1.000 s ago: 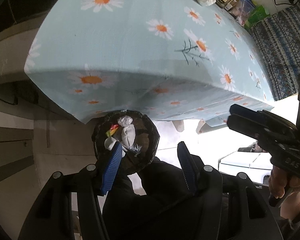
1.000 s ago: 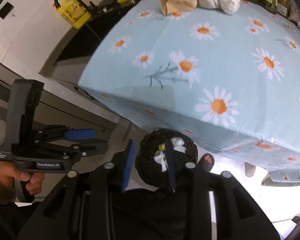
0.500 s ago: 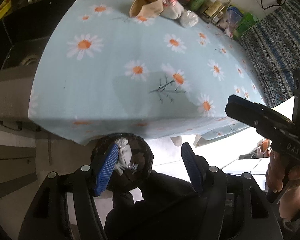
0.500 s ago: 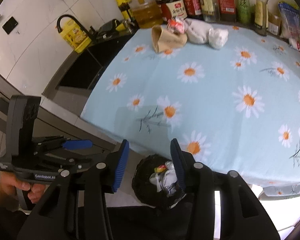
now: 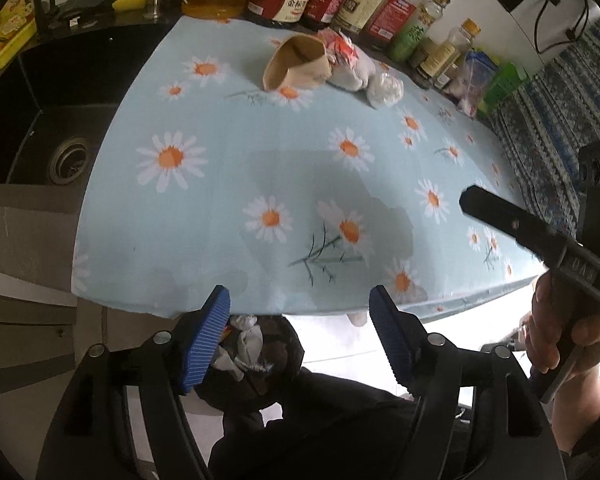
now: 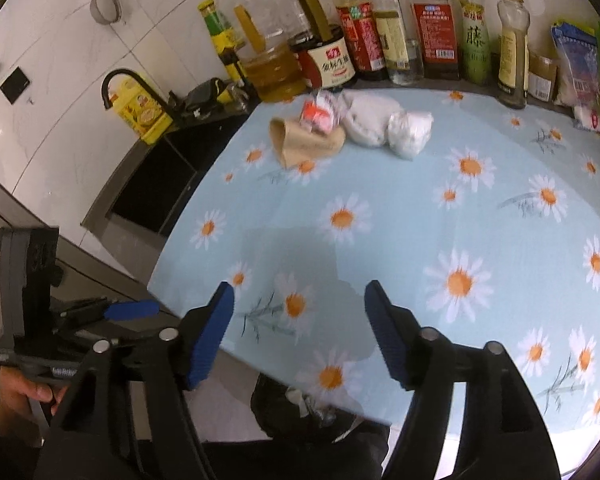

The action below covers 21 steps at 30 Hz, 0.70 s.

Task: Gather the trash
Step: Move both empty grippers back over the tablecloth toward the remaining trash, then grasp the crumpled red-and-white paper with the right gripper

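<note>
Cloth, paper, glass and ribbed plastic

Matt daisy-print tablecloth (image 5: 300,184); at its far edge a tan paper cup (image 5: 296,66), crumpled white tissues (image 5: 384,88) and glossy bottles (image 6: 432,20); glossy wall tiles (image 6: 52,92); black plastic bin bag (image 5: 260,364); ribbed blue pads (image 5: 206,340).

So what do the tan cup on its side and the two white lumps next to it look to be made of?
The tan cup looks like matte paper: its wall is dented and partly flattened. The white lumps look like crumpled tissue or thin plastic; the right one has a slight sheen, so I can't tell which.
</note>
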Available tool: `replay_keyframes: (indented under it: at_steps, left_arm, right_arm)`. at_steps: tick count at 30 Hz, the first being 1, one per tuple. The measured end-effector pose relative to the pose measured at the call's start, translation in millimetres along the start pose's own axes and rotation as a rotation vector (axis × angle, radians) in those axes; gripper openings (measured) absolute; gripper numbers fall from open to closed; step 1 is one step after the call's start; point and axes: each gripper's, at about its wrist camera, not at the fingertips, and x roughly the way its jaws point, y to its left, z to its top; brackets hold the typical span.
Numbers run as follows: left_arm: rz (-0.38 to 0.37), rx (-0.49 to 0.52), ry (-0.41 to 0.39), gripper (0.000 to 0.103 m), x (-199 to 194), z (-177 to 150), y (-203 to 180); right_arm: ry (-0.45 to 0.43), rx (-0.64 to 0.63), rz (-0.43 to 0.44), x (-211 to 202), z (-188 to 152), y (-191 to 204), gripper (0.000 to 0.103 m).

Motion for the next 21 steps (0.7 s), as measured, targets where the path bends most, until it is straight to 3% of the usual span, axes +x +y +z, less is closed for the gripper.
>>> replay_keyframes:
  at_steps: [8,10,21]
  left_arm:
    - [0.04,-0.041,-0.051,0.077,-4.1,18.9,-9.6]
    - [0.056,-0.053,-0.065,0.077,-4.4,22.6,-10.7]
    - [0.101,-0.11,-0.105,0.077,-4.7,37.9,-15.5]
  right_arm:
    - [-0.058,-0.01,0.052,9.0,60.7,-17.3,0.073]
    - [-0.054,-0.031,0.033,17.5,75.5,-19.2,0.073]
    - [-0.005,-0.024,0.116,62.3,131.5,-34.0,0.073]
